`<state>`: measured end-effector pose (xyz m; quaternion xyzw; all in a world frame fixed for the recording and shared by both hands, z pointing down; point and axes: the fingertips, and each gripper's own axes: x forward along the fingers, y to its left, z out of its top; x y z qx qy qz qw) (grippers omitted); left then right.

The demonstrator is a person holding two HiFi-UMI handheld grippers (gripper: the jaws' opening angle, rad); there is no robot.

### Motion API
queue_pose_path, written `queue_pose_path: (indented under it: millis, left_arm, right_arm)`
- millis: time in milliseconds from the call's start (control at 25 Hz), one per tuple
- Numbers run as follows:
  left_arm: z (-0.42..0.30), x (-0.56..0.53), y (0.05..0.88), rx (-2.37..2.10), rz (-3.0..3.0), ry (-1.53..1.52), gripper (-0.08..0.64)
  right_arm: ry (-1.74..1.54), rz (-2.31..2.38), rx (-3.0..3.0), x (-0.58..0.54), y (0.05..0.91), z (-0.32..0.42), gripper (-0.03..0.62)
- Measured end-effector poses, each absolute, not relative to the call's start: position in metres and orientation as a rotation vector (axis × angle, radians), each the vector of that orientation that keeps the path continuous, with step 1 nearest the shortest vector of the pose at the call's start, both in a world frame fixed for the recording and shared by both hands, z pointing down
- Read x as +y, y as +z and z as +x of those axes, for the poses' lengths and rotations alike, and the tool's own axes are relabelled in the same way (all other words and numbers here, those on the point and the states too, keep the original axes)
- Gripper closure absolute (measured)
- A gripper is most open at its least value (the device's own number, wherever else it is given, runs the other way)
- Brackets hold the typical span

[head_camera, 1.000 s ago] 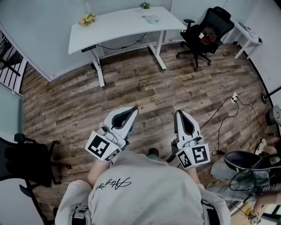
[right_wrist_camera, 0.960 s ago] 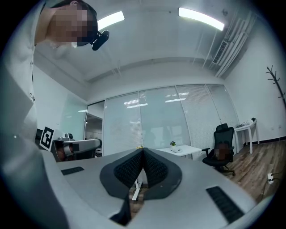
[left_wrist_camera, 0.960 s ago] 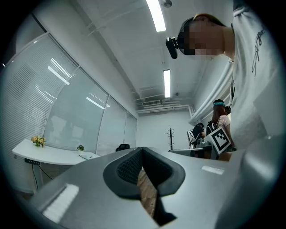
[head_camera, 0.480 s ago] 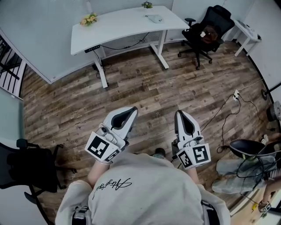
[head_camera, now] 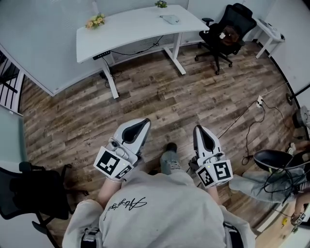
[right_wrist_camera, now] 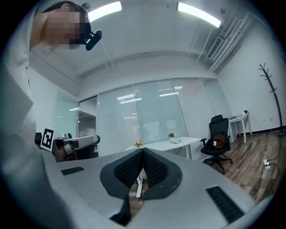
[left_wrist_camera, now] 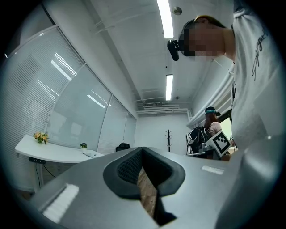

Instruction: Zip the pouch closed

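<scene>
L gripper (head_camera: pixel 143 123): we hold it clenched, empty, above floor (head_camera: pixel 160 92).
Pouch (head_camera: pixel 169 19): pale item on desk (head_camera: pixel 131 26), right end, we think; well apart from grippers.
R gripper (head_camera: pixel 197 129): clenched too, nothing btwn jaws.

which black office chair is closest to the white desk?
The top-right chair, just past the right end of the white desk, with a brownish item on its seat. The lower-left chair stands far from it.

Flowers (head_camera: pixel 96 21) sit at the desk's (head_camera: pixel 140 26) left end, a potted plant (head_camera: pixel 161 4) at its back edge; an office chair (head_camera: pixel 226 29) stands to its right.
</scene>
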<state>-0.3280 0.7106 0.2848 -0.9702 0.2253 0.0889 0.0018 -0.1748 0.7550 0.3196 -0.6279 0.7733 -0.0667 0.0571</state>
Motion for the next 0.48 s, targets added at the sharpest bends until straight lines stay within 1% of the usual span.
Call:
queue_pose_path:
  millis: [200, 480]
  left_arm:
    - [-0.327, 0.683, 0.288, 0.721, -3.044, 0.269, 0.560]
    - [-0.292, 0.622, 0.295, 0.712, -3.030, 0.217, 0.561]
  right_arm:
    - [-0.154, -1.899, 2.373, 0.725, 0.314, -0.174, 0.592]
    - [-0.125, -1.870, 2.405, 0.651, 0.313, -0.146, 0.592]
